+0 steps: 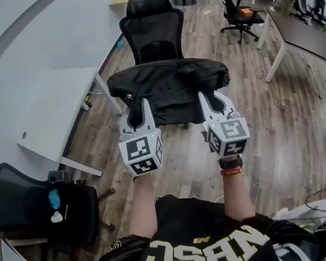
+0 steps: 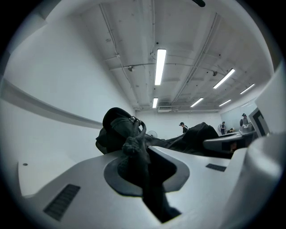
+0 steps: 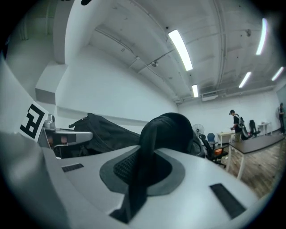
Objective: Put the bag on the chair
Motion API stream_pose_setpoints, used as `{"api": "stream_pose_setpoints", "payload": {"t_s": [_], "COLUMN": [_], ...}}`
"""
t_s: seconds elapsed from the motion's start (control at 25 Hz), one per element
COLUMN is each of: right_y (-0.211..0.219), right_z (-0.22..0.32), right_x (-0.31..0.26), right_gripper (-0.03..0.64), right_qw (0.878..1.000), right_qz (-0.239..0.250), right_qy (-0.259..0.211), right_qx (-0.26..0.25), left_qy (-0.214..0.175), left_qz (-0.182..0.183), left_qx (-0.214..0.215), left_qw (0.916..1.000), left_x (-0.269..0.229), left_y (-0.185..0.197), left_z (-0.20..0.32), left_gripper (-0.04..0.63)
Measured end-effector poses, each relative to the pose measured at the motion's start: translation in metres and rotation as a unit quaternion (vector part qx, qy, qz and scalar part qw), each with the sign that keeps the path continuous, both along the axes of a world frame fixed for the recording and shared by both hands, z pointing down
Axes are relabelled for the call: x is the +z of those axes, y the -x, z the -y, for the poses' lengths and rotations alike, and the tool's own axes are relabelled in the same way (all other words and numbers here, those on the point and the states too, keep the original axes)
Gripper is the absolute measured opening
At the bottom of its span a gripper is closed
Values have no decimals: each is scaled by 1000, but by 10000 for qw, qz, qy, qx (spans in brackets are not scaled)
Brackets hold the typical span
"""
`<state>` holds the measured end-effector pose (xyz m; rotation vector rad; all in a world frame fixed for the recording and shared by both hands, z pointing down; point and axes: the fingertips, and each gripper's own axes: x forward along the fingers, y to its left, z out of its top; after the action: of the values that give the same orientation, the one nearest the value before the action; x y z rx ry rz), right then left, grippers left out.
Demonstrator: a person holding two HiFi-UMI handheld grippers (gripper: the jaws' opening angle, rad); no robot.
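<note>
Left gripper [image 1: 138, 111] and right gripper [image 1: 213, 102], head view: each clamps the near edge of one black bag [image 1: 170, 85], which spans the gap between them just ahead and covers the seat of the chair [image 1: 154, 31]; contact with it unclear. Wood floor [image 1: 288, 129]; white desk [image 1: 59, 107] to the left. Black chairs counted: three, with a second chair [image 1: 36, 205] back-left and a third chair [image 1: 237, 10] ahead-right.
Left gripper view: jaws shut on bunched bag fabric.
Right gripper view: jaws pinch one flat strap [image 3: 145, 170].

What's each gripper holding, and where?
Both hold the black fabric bag: left gripper shut on bunched fabric at its left end, right gripper on a flat strap at its right end.
</note>
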<state>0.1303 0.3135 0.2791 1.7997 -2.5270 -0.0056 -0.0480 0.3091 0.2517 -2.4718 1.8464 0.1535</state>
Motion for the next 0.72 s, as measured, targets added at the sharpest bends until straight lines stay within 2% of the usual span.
{"api": "stream_pose_setpoints", "payload": {"t_s": [0.2,0.4,0.56,0.72], "right_y": [-16,-31,-29,-22], "right_z": [16,43,91,150], "right_x": [14,12,23,24], "right_gripper": [34,34,34,32], "right_qw": [9998,9997,9995,9994], "right_qz": [169,204,165,111], "right_qy": [88,34,153,189], "right_qx": [31,153,202,251], "left_qy": [29,66,170,192], "left_qz": [52,-34,40,-75], "left_qx": [-32,122,161,164], "left_qw": [10000,9999,9997,9997], "left_x": [11,10,18,22], "left_y": [-16,-30,-30,-23], "left_z": [16,45,96,155], "left_gripper": [51,51,51,51]}}
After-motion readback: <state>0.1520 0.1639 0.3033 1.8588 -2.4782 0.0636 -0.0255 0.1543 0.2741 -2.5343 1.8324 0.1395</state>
